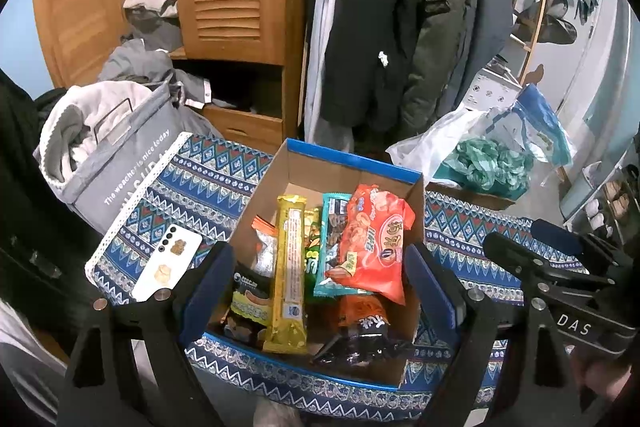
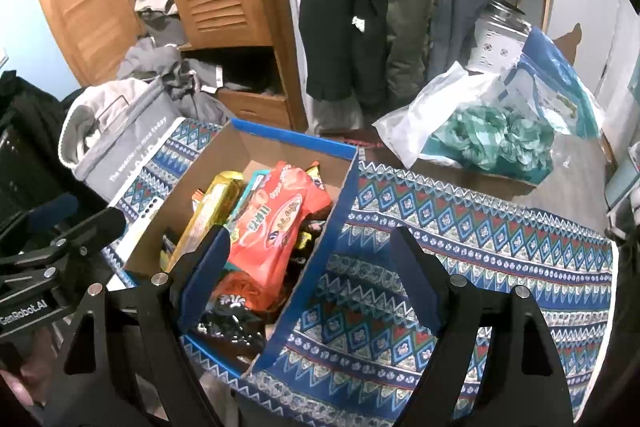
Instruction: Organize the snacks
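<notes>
Left wrist view looks straight down into the cardboard box, blue-edged and open-topped, sitting on the patterned cloth that covers the bench. Packed inside: a long yellow wafer pack standing on end, an orange snack bag leaning across a teal packet, a green packet wedged between yellow and teal, a dark biscuit pack at the near left corner, and a black-and-orange bag at the near right. The left gripper has its jaws spread wide, one blue pad over the box's left wall, the other over its right wall, with the snacks showing between them and nothing gripped. A white phone lies face down on the cloth just left of the box. Beyond that, a grey fabric bin holds pale clothing.

Right wrist view now: the right gripper also has its jaws parted and empty. Its left pad hangs over the orange bag and the black-and-orange bag, its right pad over bare cloth, and the box's right wall runs up between the two. Across the bench, a clear plastic bag holds crumpled teal material, with a blue pouch propped behind it.
</notes>
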`<state>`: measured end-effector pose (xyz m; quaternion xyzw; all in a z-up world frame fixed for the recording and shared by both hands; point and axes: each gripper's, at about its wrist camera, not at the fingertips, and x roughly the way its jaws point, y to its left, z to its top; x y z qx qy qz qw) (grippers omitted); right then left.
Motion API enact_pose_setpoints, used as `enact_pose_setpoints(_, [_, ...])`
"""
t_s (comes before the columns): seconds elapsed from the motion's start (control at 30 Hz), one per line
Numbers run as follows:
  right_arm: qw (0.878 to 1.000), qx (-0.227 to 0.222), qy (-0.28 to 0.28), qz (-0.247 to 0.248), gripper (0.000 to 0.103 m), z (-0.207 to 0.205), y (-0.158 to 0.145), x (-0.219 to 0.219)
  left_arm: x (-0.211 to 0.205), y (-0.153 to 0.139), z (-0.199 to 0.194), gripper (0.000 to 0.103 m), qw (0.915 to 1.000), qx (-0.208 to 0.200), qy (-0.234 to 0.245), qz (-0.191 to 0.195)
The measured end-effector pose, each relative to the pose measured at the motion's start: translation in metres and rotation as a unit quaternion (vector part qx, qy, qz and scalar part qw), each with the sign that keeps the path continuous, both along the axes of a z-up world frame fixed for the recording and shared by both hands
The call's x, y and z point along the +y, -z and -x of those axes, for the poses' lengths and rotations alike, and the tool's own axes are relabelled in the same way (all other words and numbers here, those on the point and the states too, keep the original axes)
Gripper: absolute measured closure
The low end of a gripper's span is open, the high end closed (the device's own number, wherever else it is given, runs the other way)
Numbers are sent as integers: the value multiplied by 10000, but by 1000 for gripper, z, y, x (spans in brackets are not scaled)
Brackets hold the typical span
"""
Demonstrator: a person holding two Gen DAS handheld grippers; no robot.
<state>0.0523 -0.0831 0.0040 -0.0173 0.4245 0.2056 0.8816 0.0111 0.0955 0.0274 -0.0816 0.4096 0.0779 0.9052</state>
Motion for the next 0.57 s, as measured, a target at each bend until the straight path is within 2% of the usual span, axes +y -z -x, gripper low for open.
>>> enact_pose_setpoints(0.57, [10000, 18, 16, -7, 21, 0, 1, -1, 0, 4, -2, 15, 10000, 53, 50, 23])
